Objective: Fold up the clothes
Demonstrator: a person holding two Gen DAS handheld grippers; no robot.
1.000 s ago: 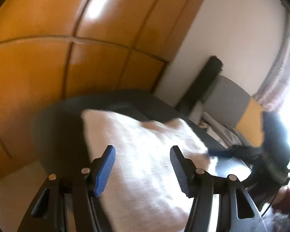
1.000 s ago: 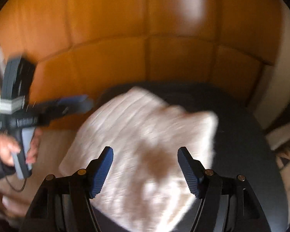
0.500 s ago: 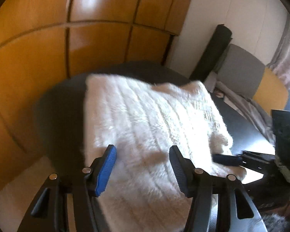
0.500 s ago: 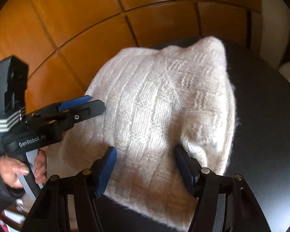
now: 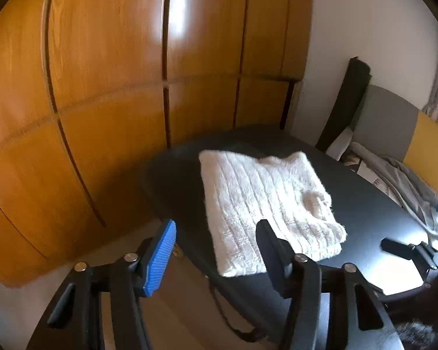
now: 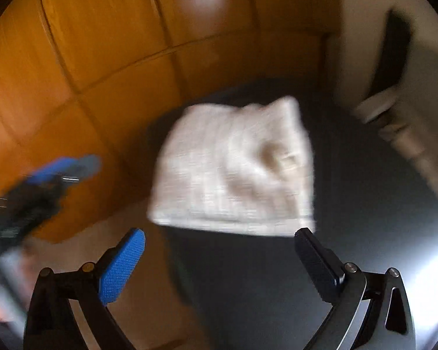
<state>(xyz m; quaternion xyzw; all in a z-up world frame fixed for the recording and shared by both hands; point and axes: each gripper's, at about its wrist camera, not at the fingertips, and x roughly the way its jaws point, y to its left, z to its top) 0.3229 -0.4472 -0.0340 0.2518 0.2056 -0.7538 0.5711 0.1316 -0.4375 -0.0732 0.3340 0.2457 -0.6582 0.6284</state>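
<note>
While the folded white sweater (image 5: 265,207) lay flat on the dark table (image 5: 359,204), both grippers hung clear of it with nothing between their fingers. The sweater sat toward the table's far end, its ribbed knit folded into a rough rectangle, with one near corner close to the table's front edge. Behind the table stood the wooden wardrobe (image 5: 131,87), its panelled doors closed. Beyond the sweater, off the table's far right side, a grey garment (image 5: 406,180) lay heaped beside a dark upright roll (image 5: 347,102) leaning on the wall.

The left gripper (image 5: 216,248) was held nearer than the sweater, over the table's front edge; its jaws were closing, moderately apart, and held nothing. Its blue pad (image 5: 160,259) showed against the floor, not the fabric.

From the right wrist view, which was badly blurred, the right gripper (image 6: 219,250) stood on the near side of the sweater (image 6: 233,166), its jaws opening wide and empty. No container was visible on the table.
</note>
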